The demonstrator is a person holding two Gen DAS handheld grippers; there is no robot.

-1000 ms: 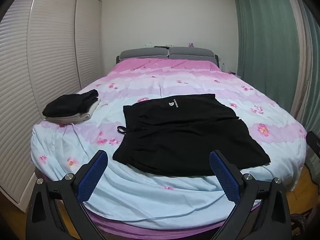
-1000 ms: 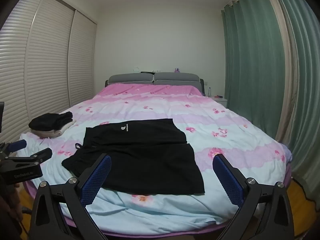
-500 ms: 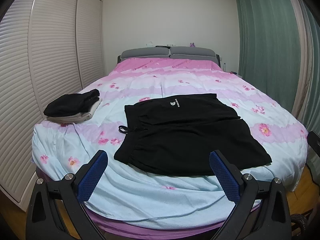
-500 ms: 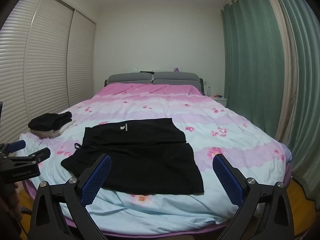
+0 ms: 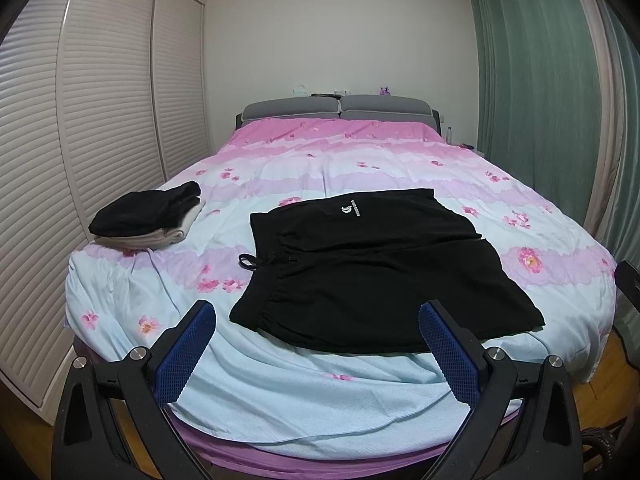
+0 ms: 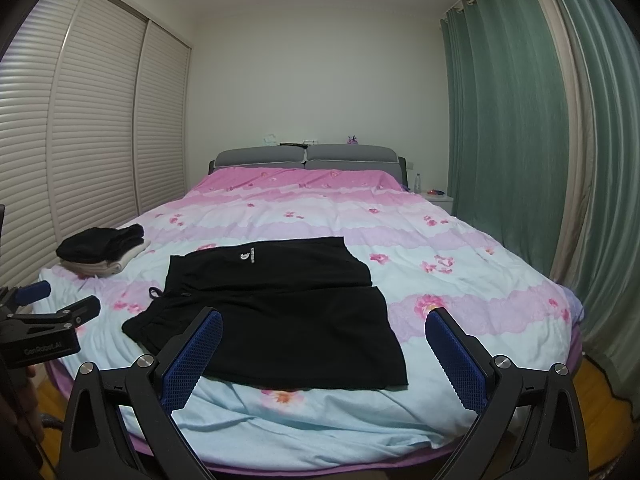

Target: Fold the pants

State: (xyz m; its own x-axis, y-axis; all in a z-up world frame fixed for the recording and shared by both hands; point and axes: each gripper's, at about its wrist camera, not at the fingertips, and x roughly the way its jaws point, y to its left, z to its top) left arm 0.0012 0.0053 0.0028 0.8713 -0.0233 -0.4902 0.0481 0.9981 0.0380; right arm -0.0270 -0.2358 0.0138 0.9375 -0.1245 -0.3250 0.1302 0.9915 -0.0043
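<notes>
Left wrist view: black shorts (image 5: 372,268) spread flat mid-frame on bed (image 5: 280,380); folded clothes stack (image 5: 148,216) centre left; left gripper (image 5: 316,328) and right gripper (image 6: 324,332) low in frame, jaws wide, empty

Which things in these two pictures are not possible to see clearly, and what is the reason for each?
- Logo text on the black shorts: too small in both views.
- Lower garments in the folded pile: hidden under its black top piece.
- Small items on the headboard: too far, blurred.
- Left gripper body in the right wrist view: cut by the left edge.
- Right gripper: only a dark part at the left wrist view's right edge.
</notes>
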